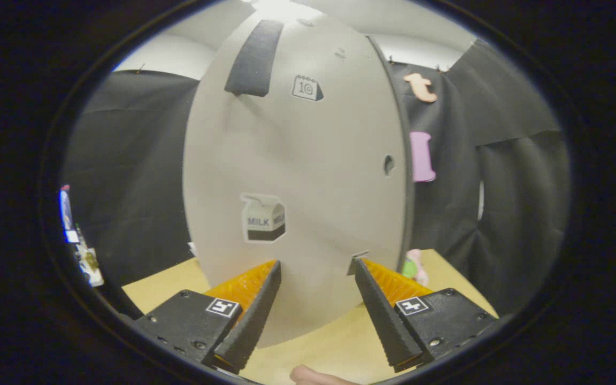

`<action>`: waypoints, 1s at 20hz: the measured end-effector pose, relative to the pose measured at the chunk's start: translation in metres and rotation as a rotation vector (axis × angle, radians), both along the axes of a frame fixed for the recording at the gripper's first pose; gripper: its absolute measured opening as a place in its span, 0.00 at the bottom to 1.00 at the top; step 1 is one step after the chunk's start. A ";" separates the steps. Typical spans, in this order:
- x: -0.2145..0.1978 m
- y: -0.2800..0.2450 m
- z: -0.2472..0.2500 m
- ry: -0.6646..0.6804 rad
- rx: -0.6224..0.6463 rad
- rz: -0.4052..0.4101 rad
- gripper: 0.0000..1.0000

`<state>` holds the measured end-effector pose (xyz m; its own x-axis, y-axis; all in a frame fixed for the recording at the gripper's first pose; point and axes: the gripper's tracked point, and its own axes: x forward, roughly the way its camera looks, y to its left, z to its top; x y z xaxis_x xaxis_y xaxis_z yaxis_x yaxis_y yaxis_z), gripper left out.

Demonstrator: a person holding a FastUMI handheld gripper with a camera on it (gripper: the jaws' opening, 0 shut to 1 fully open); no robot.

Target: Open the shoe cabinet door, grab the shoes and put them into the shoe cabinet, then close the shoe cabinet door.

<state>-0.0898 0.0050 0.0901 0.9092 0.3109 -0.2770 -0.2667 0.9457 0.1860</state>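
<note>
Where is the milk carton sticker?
In the gripper view, the milk carton sticker is low on the grey cabinet door, just above the open gripper and nearer its left finger.

We are looking at black cloth (126, 176) hanging as the booth's wall on both sides, draping in soft folds and sagging into a bulge on the right. Above the cloth, a pale wall (169, 56) is showing, with bright light glaring near the top. A light wooden tabletop (335, 342) is stretching out below, running back to where the cloth is hanging. Far off at the left edge of the cloth, a few small, cluttered items (81, 246) are sitting, too blurred for us to identify.
</note>
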 end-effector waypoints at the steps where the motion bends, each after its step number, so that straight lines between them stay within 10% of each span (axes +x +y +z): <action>1: -0.002 0.009 -0.005 0.009 0.020 0.026 0.93; 20: -0.081 0.007 0.072 -0.125 -0.079 -0.053 0.97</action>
